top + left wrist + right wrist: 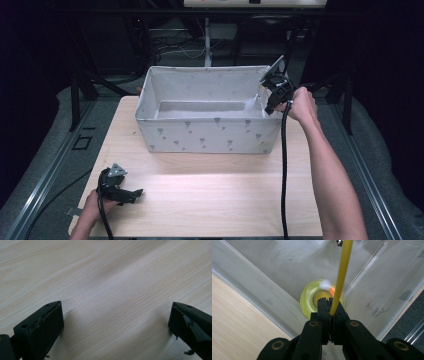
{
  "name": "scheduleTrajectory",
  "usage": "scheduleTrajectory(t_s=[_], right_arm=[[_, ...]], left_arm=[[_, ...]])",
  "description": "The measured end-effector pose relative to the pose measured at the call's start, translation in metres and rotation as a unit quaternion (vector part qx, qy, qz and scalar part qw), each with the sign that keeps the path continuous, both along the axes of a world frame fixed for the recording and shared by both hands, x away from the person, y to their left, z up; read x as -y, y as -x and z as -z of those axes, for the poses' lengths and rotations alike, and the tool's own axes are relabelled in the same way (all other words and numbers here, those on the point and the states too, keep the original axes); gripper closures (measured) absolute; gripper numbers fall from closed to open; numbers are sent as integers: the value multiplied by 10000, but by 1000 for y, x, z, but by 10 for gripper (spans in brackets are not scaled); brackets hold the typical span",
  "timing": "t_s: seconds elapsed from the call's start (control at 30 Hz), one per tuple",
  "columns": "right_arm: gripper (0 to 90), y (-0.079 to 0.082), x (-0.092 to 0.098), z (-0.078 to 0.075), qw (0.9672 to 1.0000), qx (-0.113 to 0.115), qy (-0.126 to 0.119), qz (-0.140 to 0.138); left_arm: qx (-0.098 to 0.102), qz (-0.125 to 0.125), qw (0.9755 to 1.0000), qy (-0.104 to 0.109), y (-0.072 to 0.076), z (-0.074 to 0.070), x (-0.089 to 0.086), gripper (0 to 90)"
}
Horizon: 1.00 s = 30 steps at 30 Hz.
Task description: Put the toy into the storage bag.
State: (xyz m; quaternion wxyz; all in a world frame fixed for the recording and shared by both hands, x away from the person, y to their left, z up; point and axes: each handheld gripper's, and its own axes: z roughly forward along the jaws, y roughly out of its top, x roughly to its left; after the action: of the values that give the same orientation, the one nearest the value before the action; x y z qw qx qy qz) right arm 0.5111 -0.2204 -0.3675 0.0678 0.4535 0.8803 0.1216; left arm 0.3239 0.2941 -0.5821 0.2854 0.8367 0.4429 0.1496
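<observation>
Yellow strip (340, 277) pinched between right tongs (331, 312)

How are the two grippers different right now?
The left gripper has its jaws wide apart with nothing between them; the right gripper is shut on a yellow strip. The left rests low over the bare table; the right is up over the box. Both are black.
</observation>
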Motion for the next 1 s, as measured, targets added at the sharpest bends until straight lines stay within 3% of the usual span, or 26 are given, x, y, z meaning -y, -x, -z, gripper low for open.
scheduleTrajectory(t_s=[0.77, 1.0], right_arm=[[876, -4, 0, 17, 9994, -326, 135, 59], [837, -2, 3, 10, 9997, -204, 49, 104]], left_arm=[[-1, -5, 10000, 4, 0, 0, 0, 0], [20, -7, 10000, 8, 0, 0, 0, 0]])
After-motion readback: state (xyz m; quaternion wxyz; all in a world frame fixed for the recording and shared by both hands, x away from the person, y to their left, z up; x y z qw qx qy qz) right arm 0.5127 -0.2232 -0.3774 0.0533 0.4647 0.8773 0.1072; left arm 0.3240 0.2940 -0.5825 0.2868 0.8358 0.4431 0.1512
